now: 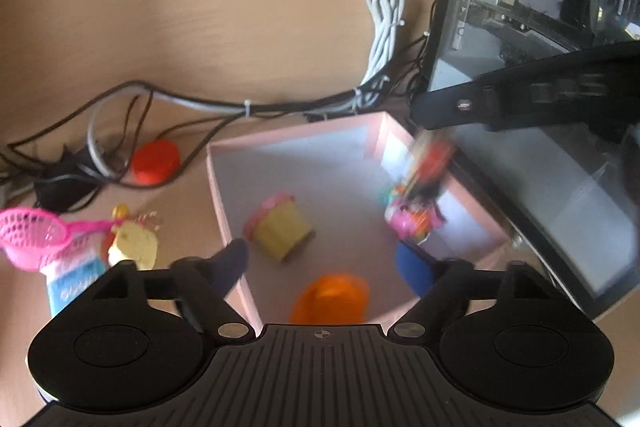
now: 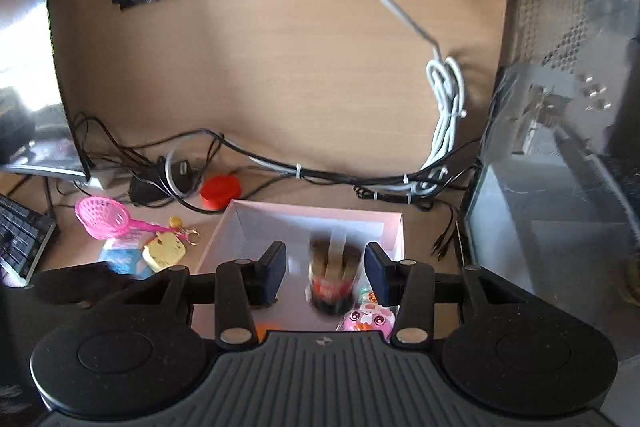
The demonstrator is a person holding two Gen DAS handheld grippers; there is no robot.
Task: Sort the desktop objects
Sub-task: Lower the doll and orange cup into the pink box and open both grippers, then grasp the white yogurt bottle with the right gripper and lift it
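Right wrist view: right gripper (image 2: pixel 326 269) fingers stand apart over the pink box (image 2: pixel 316 213), a blurred dark bottle (image 2: pixel 330 279) loose between them, seemingly dropping in; left gripper (image 1: pixel 324 267) gapes empty; next, fetch the pink strainer (image 2: pixel 102 217) at ten o'clock on the worktop (image 2: pixel 280 67).

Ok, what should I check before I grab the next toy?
1. Left gripper open and empty: ok.
2. Right gripper free of the bottle: ok, the pads stand apart and do not touch it.
3. Bottle settled in the box: cannot tell, it is blurred.
4. Room in the box: ok, bare floor shows.
5. Everything sorted: not ok; the strainer, keychain and packet lie outside.
6. Strainer free to lift: cannot tell, its handle reaches the keychain.
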